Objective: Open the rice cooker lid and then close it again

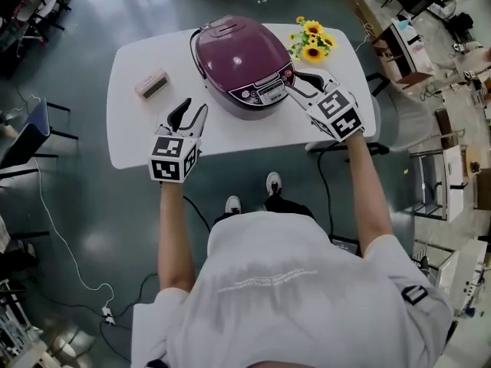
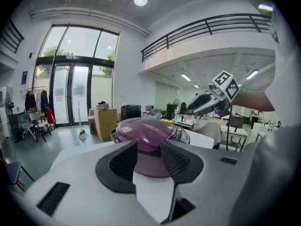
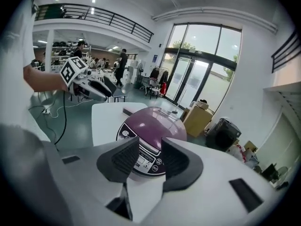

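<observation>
A purple rice cooker (image 1: 242, 64) with its lid down stands at the back middle of the white table (image 1: 130, 129); its control panel (image 1: 265, 90) faces me. My right gripper (image 1: 301, 85) is open just at the cooker's front right, beside the panel, with nothing between its fingers. In the right gripper view the cooker (image 3: 150, 126) fills the space beyond the parted jaws. My left gripper (image 1: 192, 111) hovers open over the table, a short way left of and in front of the cooker. Seen from the left gripper view, the cooker (image 2: 143, 133) lies ahead and the right gripper (image 2: 207, 102) hangs beyond it.
A bunch of sunflowers (image 1: 311, 41) lies at the table's back right, close behind the right gripper. A small pinkish box (image 1: 152, 84) sits on the table's left part. A chair (image 1: 34, 136) stands on the floor to the left, and a cable (image 1: 61, 236) trails nearby.
</observation>
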The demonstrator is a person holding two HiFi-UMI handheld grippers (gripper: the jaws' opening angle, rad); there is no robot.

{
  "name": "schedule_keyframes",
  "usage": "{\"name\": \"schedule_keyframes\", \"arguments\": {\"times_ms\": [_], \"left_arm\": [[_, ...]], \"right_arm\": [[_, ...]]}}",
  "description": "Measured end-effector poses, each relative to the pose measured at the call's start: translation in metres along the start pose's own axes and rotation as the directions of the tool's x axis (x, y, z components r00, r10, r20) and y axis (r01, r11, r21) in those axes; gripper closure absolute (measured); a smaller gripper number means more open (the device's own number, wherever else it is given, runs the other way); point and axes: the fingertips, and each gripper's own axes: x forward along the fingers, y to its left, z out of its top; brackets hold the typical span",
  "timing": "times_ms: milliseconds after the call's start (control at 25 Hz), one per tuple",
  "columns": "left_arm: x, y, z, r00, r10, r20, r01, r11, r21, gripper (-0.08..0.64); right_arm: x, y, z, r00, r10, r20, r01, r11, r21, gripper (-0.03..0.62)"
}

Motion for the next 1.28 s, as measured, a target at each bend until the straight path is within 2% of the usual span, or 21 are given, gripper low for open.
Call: {"name": "schedule_keyframes", "arguments": {"times_ms": [240, 520, 840, 1280], "left_arm": [[0.002, -0.004, -0.001, 0.996, 0.088, -0.015, -0.089, 0.996, -0.030, 0.388], [0.006, -0.010, -0.006, 0.985, 0.163, -0.048, -0.165, 0.985, -0.057, 0.388], [0.011, -0.022, -0.013, 0.984, 0.159, -0.080, -0.164, 0.985, -0.057, 0.388], [0.017, -0.030, -0.029, 0.986, 0.119, -0.120, -0.128, 0.989, -0.076, 0.394]], "right_arm": [[0.027, 0.001, -0.006, 0.989, 0.143, -0.041, -0.147, 0.982, -0.118, 0.463], [0.059, 0.007, -0.021, 0.948, 0.290, -0.131, -0.314, 0.918, -0.241, 0.494], [0.079, 0.013, -0.034, 0.919, 0.354, -0.173, -0.390, 0.884, -0.259, 0.515], [0.088, 0.023, -0.039, 0.894, 0.351, -0.278, -0.440, 0.807, -0.395, 0.535]]}}
